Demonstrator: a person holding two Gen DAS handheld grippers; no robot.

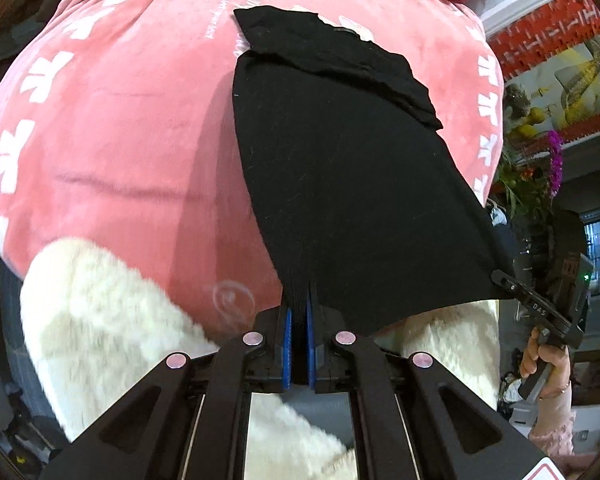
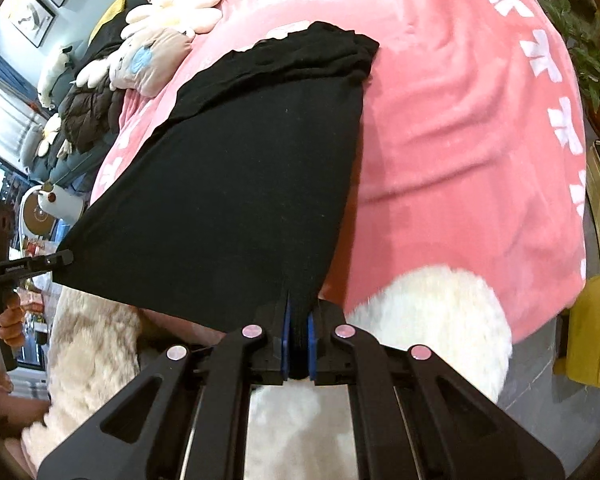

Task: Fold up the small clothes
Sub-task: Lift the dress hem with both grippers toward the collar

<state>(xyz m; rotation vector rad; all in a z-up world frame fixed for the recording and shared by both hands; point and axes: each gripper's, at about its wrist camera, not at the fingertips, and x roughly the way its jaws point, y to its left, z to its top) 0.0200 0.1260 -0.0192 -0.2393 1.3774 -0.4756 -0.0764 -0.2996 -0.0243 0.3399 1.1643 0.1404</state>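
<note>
A black garment point(image 1: 340, 168) lies stretched over a pink plush blanket point(image 1: 120, 128), its far end folded back on itself. My left gripper point(image 1: 299, 312) is shut on the garment's near left corner, blue pads pinching the hem. My right gripper point(image 2: 299, 312) is shut on the near right corner of the same garment point(image 2: 240, 184). The near edge hangs lifted and taut between the two grippers. The right gripper also shows in the left wrist view point(image 1: 504, 280), and the left gripper in the right wrist view point(image 2: 66, 258).
The pink blanket point(image 2: 460, 140) covers a rounded surface. White fluffy fabric point(image 1: 100, 320) lies under the grippers, and shows in the right wrist view point(image 2: 432, 320). Plush toys point(image 2: 156, 52) lie at the far left. A yellow stool point(image 2: 592, 332) stands at the right.
</note>
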